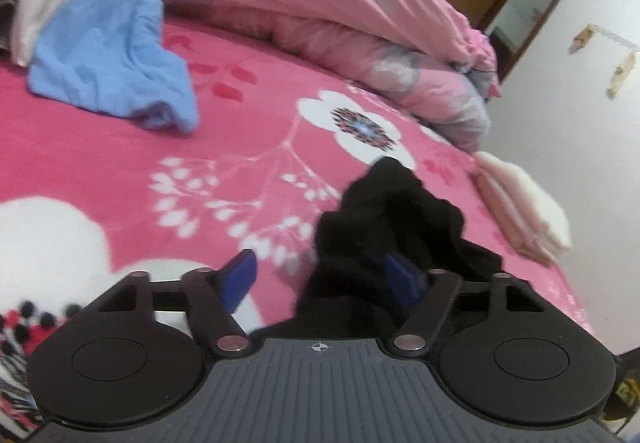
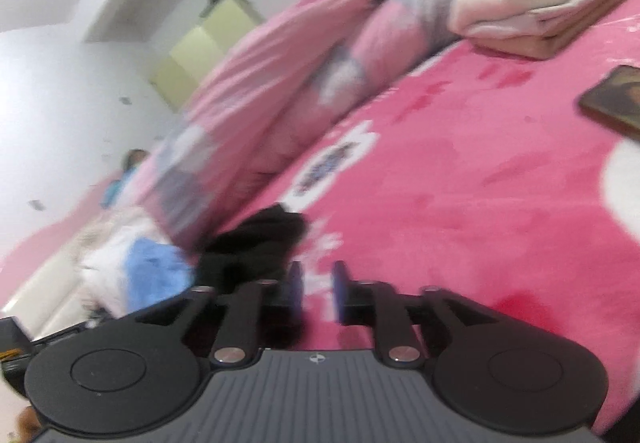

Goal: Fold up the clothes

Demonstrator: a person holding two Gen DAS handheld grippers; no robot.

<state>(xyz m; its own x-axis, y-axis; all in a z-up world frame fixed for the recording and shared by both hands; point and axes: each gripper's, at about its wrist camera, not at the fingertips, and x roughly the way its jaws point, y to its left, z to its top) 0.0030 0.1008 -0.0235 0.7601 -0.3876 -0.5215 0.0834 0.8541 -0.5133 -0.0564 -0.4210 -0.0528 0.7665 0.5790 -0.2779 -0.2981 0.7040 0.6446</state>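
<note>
two parted claws, left claw (image 1: 324, 279) over black garment (image 1: 400, 211)

The left gripper (image 1: 320, 279) stands wide open over the pink floral bedspread (image 1: 120, 147). A crumpled black garment (image 1: 392, 211) drapes over its right finger (image 1: 402, 281). A blue garment (image 1: 108, 55) lies well beyond.
</note>
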